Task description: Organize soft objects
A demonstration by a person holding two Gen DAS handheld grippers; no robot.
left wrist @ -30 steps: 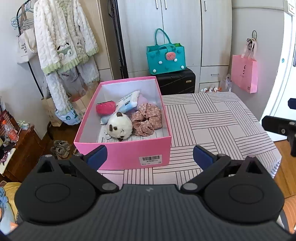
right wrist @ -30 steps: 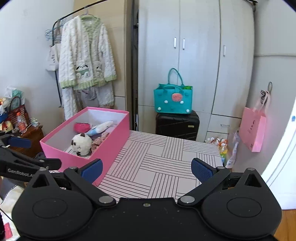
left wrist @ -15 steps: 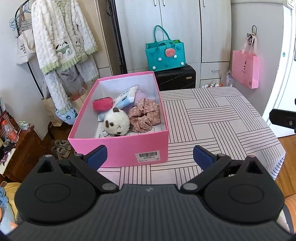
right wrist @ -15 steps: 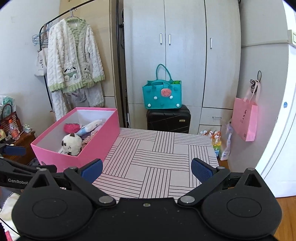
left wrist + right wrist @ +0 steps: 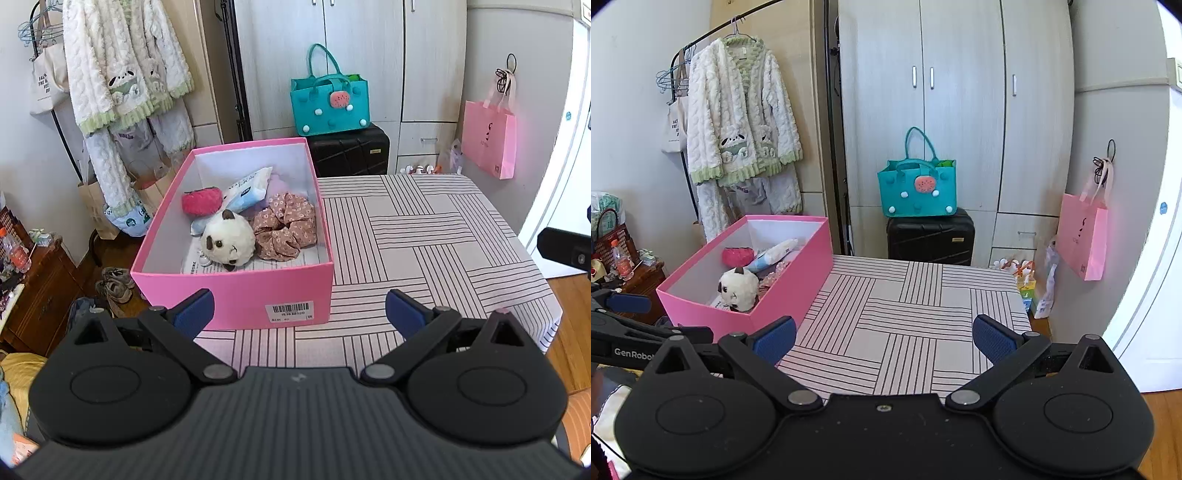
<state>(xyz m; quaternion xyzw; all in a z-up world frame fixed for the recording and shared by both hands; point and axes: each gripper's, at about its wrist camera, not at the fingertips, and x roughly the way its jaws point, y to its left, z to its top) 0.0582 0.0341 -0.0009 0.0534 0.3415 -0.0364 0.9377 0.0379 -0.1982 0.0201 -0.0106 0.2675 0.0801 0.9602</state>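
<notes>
A pink box (image 5: 236, 291) (image 5: 790, 291) stands on the left of a striped table (image 5: 424, 236) (image 5: 916, 314). Inside it lie a white plush head (image 5: 228, 242) (image 5: 738, 288), a floral scrunchie (image 5: 288, 230), a red fuzzy pouch (image 5: 201, 201) (image 5: 737, 256) and a blue-white tissue pack (image 5: 247, 188) (image 5: 772, 254). My left gripper (image 5: 298, 314) hangs open in front of the box's near wall, nothing between its fingers. My right gripper (image 5: 884, 338) is open over the table's near edge, to the right of the box.
A teal bag (image 5: 328, 99) sits on a black suitcase (image 5: 351, 151) behind the table. A pink paper bag (image 5: 489, 142) hangs at the right wall. A fleece robe (image 5: 125, 70) hangs on a rack at left, with shoes (image 5: 116, 284) and a wooden cabinet (image 5: 33, 299) below.
Both grippers have drawn back and risen a little from the table, so the box and table look smaller and farther. Both stay open. The things in the box have not moved.
</notes>
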